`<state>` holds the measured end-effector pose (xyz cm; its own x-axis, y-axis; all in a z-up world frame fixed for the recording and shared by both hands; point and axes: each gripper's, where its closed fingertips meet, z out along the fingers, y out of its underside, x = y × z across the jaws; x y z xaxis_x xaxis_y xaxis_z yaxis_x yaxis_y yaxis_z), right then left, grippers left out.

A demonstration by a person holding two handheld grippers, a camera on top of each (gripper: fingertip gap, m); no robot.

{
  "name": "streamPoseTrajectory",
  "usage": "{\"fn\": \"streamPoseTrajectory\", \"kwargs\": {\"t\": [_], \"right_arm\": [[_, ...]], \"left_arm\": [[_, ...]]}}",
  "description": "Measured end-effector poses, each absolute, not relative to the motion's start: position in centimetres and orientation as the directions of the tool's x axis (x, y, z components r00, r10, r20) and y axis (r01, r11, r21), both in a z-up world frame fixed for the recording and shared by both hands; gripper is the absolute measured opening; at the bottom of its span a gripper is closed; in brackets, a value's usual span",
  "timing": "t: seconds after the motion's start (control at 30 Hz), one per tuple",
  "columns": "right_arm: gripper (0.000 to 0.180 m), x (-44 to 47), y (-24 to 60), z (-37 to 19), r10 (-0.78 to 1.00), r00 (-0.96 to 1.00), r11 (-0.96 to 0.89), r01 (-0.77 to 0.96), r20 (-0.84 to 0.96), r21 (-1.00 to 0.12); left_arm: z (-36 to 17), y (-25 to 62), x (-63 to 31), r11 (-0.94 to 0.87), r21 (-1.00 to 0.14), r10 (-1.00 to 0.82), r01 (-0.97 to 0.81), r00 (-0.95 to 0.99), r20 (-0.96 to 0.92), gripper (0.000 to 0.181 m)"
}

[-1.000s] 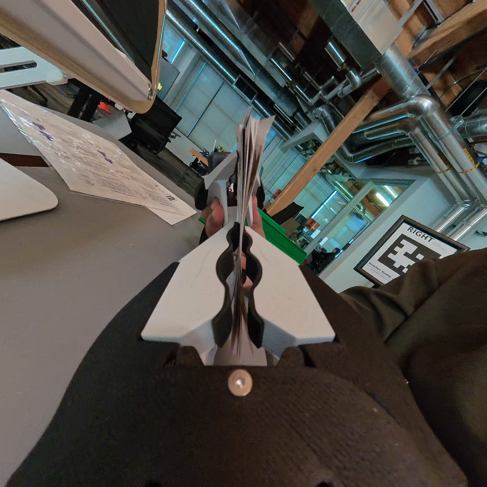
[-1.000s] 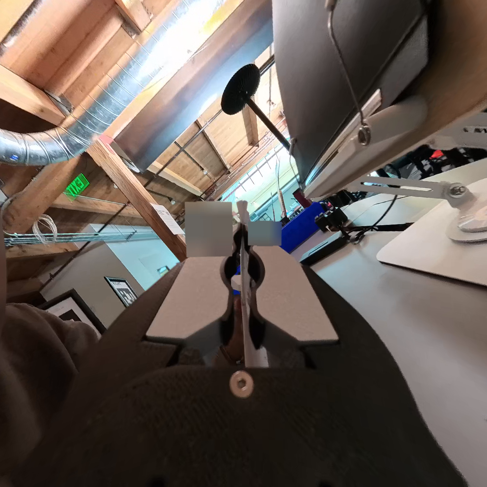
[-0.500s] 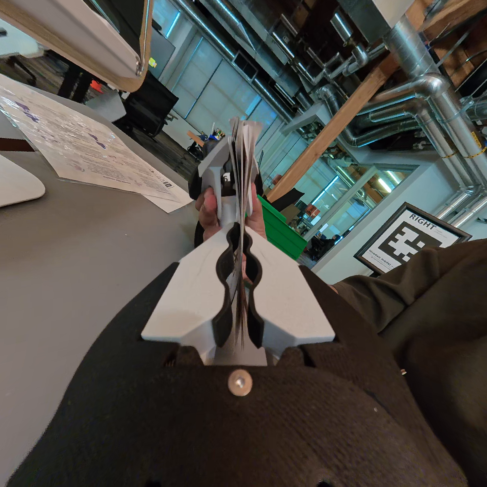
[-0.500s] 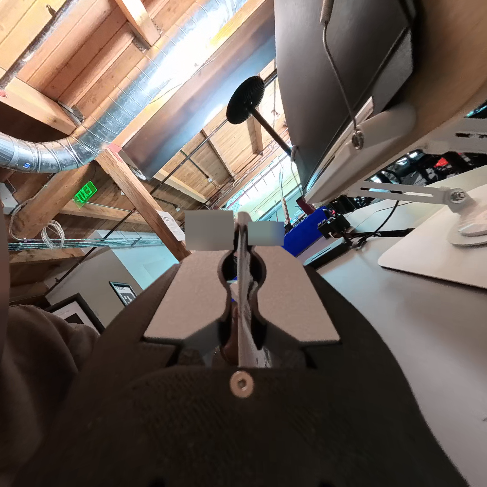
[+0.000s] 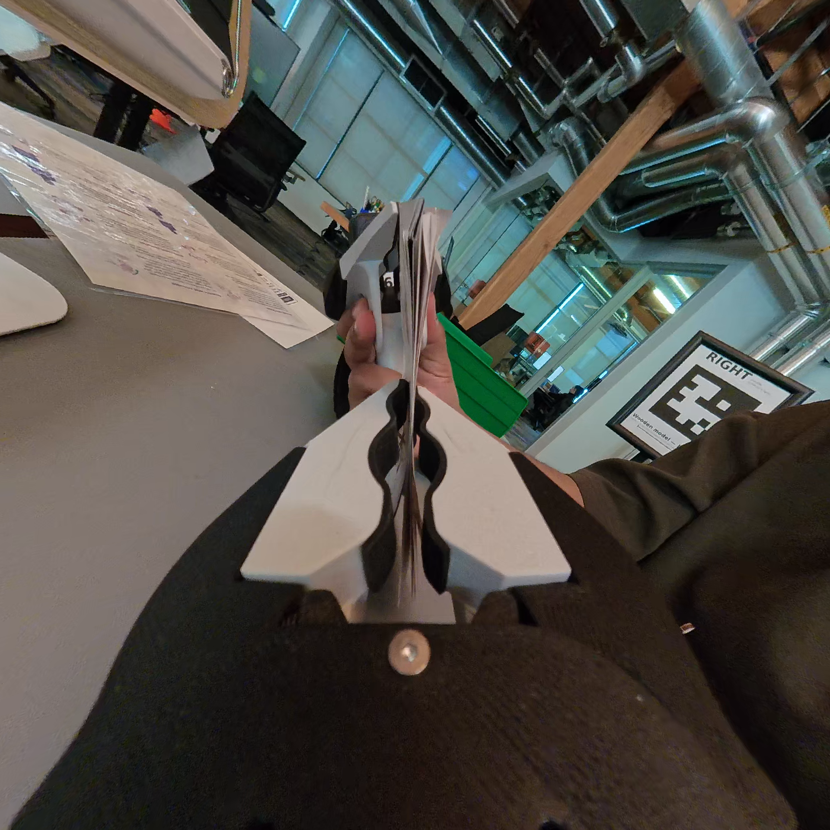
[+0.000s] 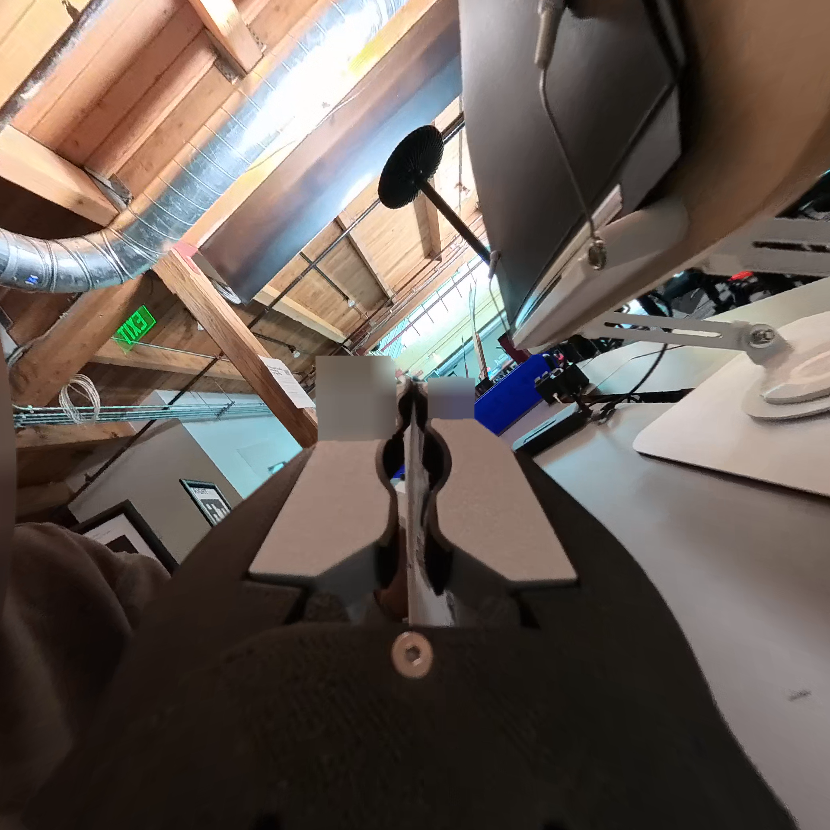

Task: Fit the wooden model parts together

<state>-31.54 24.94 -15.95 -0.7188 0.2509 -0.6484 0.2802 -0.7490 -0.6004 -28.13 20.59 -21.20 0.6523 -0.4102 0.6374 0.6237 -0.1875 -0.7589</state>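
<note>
Up close, the left gripper (image 5: 408,453) is pressed together on a thin flat sheet (image 5: 411,503) seen edge-on, pale with dark markings; what it is cannot be made out. The same sheet runs on into the right gripper (image 5: 406,251), held in a person's hand (image 5: 395,355) opposite, and in its own view the right gripper (image 6: 413,431) is likewise clamped on the sheet's (image 6: 415,507) edge. Both hover above the grey table (image 5: 112,426). Farther off lie a laminated printed page (image 5: 134,242) and a green bin (image 5: 480,381), partly hidden. Beyond, a framed sign (image 5: 705,399) with a black-and-white code is cut off by a dark sleeve (image 5: 718,494). A green exit sign (image 6: 134,330) hangs among the beams.
</note>
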Motion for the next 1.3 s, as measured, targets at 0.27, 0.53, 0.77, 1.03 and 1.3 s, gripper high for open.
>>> {"fn": "streamPoseTrajectory", "kwargs": {"t": [0.27, 0.53, 0.77, 1.03, 1.3], "right_arm": [[0.030, -32.0, 25.7, -16.6, 0.239, -0.697, -0.784, 0.271, -0.676, -0.558], [0.000, -32.3, 21.9, -17.7, 0.238, -0.695, -0.687, 0.373, -0.678, -0.623], [0.018, -32.5, 21.9, -17.7, 0.239, -0.683, -0.695, 0.376, -0.690, -0.613], [0.001, -32.2, 21.6, -17.4, 0.244, -0.698, -0.681, 0.371, -0.673, -0.631], [0.000, -32.0, 20.9, -17.7, 0.219, -0.702, -0.652, 0.412, -0.678, -0.637]], "left_arm": [[-19.6, 19.6, -30.0, -0.061, -0.716, -0.441, 0.695, 0.625, 0.644, 0.000], [-19.2, 19.1, -31.8, 0.023, -0.687, -0.411, 0.726, 0.633, 0.656, 0.000], [-18.4, 18.8, -32.3, 0.076, -0.654, -0.436, 0.752, 0.615, 0.657, 0.000], [-18.3, 18.7, -32.6, 0.096, -0.653, -0.428, 0.751, 0.623, 0.654, 0.000], [-17.9, 18.4, -32.9, 0.121, -0.628, -0.448, 0.768, 0.607, 0.656, 0.000]]}}
